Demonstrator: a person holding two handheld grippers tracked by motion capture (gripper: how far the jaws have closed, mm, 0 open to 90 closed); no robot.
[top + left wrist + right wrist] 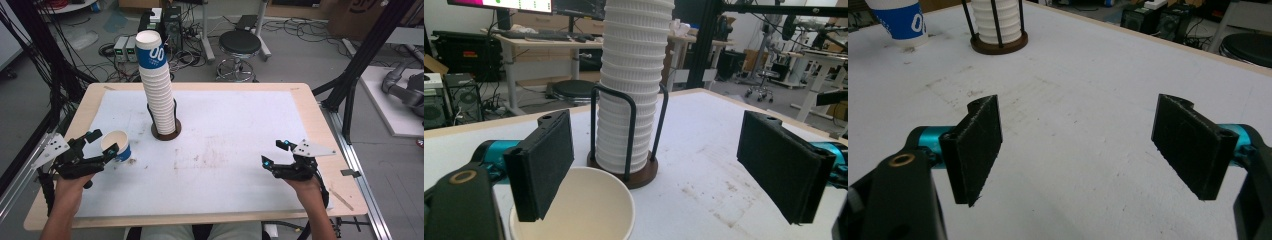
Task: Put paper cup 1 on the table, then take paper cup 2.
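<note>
Both grippers, left (102, 142) and right (274, 152), have fingers spread wide.

A round black stool (240, 45) stands on the floor at twelve o'clock beyond the table (310, 107), computer boxes (125, 48) at eleven.

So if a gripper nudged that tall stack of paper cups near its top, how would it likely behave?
The cup stack already leans, rising far above the wire holder around its lowest cups, so a high push would probably sway or topple it. Nested paper cups look light and would likely slide apart. The thin walls may dent under a firm squeeze.
</note>
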